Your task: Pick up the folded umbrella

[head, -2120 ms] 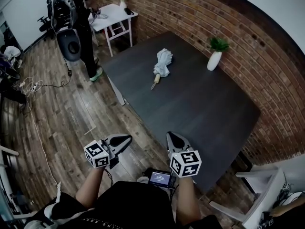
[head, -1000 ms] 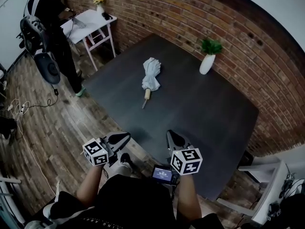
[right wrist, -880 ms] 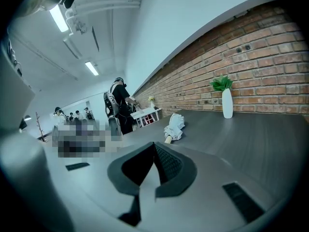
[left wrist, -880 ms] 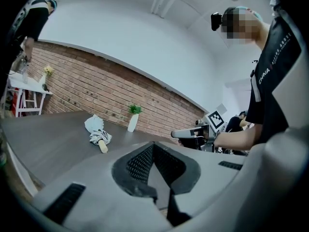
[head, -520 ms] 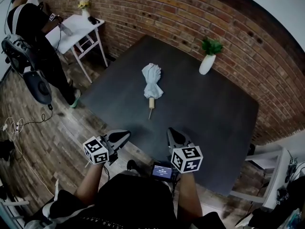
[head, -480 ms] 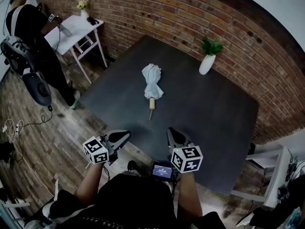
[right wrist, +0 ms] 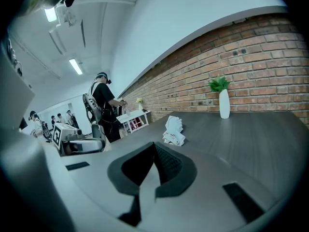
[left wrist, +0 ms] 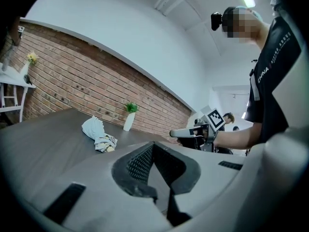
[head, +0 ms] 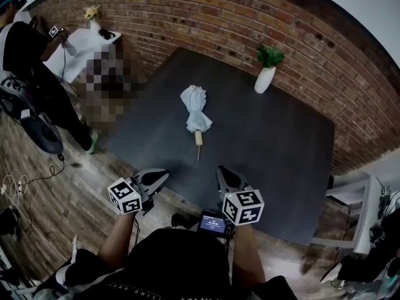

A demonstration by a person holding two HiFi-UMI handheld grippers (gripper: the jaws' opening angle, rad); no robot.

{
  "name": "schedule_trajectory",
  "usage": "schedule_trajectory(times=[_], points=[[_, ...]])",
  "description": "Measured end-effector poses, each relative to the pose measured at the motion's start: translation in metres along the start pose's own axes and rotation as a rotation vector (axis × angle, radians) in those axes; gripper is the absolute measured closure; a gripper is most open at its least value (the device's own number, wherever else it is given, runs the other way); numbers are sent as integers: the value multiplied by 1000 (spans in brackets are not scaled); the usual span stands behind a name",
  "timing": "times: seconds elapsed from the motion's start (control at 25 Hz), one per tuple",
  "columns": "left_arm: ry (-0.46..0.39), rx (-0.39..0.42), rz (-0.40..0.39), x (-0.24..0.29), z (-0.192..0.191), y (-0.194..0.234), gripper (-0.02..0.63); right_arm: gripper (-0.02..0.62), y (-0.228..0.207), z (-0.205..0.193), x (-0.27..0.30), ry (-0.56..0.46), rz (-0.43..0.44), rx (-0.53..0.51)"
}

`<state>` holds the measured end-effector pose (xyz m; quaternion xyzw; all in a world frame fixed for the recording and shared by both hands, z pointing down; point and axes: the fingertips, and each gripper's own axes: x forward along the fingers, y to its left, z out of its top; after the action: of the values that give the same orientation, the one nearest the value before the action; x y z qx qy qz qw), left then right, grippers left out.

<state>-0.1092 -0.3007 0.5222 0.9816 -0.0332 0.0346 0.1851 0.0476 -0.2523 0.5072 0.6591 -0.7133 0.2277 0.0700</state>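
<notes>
From the head view, the folded umbrella (head: 195, 107) lies flat near the middle of the dark desk (head: 275, 149), its pale canopy bunched toward the brick wall (head: 206, 14) and its wooden handle pointing back toward the person holding the grippers. A white vase (head: 264, 79) with a green plant stands on the desk near the wall, well apart from the umbrella. The left gripper (head: 162, 175) and the right gripper (head: 220, 170) are held side by side at the near edge of the desk, both well short of the umbrella. Another person (head: 28, 61) stands on the wooden floor (head: 56, 192) to the left, beside a white side table (head: 78, 42).

In the left gripper view, the 2 fingers (left wrist: 139, 163) meet at their tips, closed with nothing between them. The umbrella sits on the desk ahead and to the left, and the vase stands beyond it against the wall. The right gripper shows at the right, level with this one.

In the right gripper view, its 2 fingers (right wrist: 169, 166) are likewise pressed together and empty. The umbrella lies ahead on the desk, slightly right of the fingertips and clear of them, with the vase farther right.
</notes>
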Motion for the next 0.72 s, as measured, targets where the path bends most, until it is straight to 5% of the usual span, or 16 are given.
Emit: schedule_trajectory(times=[0.72], points=[[38, -29, 1, 53, 6, 8, 603, 586, -39, 29, 15, 2, 26, -19]])
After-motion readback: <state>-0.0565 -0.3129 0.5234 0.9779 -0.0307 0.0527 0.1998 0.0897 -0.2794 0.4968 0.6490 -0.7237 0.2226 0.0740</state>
